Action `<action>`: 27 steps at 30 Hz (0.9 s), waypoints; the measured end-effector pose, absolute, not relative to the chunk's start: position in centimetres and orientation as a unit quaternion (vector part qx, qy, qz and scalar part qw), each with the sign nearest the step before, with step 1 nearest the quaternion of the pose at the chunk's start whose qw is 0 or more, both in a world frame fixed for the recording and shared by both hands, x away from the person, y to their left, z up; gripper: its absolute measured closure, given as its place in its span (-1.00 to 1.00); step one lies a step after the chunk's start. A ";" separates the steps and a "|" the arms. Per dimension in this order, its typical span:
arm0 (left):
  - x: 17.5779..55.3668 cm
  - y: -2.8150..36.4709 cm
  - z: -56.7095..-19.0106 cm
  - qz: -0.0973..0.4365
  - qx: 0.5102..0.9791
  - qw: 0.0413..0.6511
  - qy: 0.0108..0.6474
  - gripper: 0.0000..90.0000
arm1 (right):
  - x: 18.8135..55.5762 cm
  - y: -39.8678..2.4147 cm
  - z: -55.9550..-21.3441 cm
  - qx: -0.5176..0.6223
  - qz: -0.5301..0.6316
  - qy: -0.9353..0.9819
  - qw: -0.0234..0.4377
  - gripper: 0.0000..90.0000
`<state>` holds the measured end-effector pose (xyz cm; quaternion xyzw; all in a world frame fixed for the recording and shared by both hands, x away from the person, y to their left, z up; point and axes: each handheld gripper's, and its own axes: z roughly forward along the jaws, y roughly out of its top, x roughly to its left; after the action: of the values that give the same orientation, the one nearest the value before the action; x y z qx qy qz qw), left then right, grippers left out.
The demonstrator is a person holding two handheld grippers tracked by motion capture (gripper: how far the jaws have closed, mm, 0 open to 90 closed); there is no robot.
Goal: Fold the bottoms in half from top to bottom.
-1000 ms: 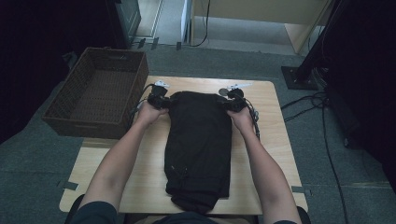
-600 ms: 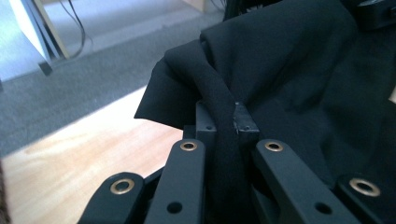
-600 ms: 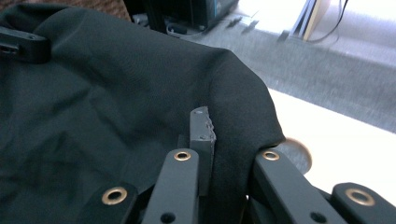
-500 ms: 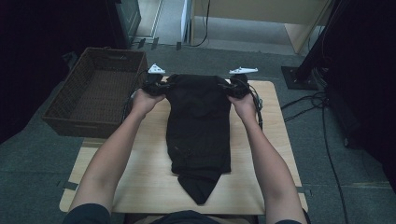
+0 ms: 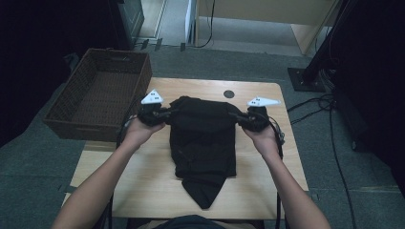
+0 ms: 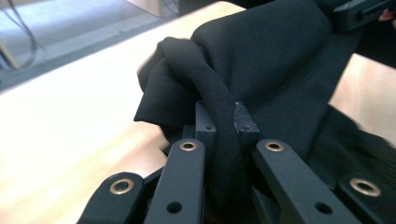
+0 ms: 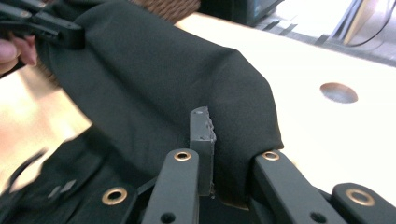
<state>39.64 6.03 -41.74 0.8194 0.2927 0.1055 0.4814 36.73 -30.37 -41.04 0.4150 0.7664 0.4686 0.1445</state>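
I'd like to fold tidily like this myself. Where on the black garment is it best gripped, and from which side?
Grip the black garment at its two top corners, as now: the left hand-held gripper is clamped on a bunched corner roll, the right hand-held gripper on the opposite edge fold. Coming in from the outer sides probably works best, since the cloth then hangs stretched between them, its tail on the table.

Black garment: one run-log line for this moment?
black garment lifted at top edge | left tool shut on it | right tool shut on it | basket empty
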 end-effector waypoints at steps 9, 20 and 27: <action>35.7 6.2 -46.9 0.048 0.851 0.426 0.305 0.89 | 31.7 -29.6 -45.6 0.421 0.431 0.792 0.102 0.87; 36.2 5.1 -50.5 0.032 0.867 0.385 0.314 0.87 | 32.2 -28.6 -50.3 0.435 0.380 0.812 0.084 0.86; 38.6 4.9 -50.7 0.055 0.855 0.393 0.334 0.87 | 34.8 -28.6 -50.7 0.451 0.392 0.796 0.098 0.86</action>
<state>38.63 4.92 -50.67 0.8549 0.3338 0.0551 0.3933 34.78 -28.64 -50.67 0.4507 0.7962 0.3916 0.0978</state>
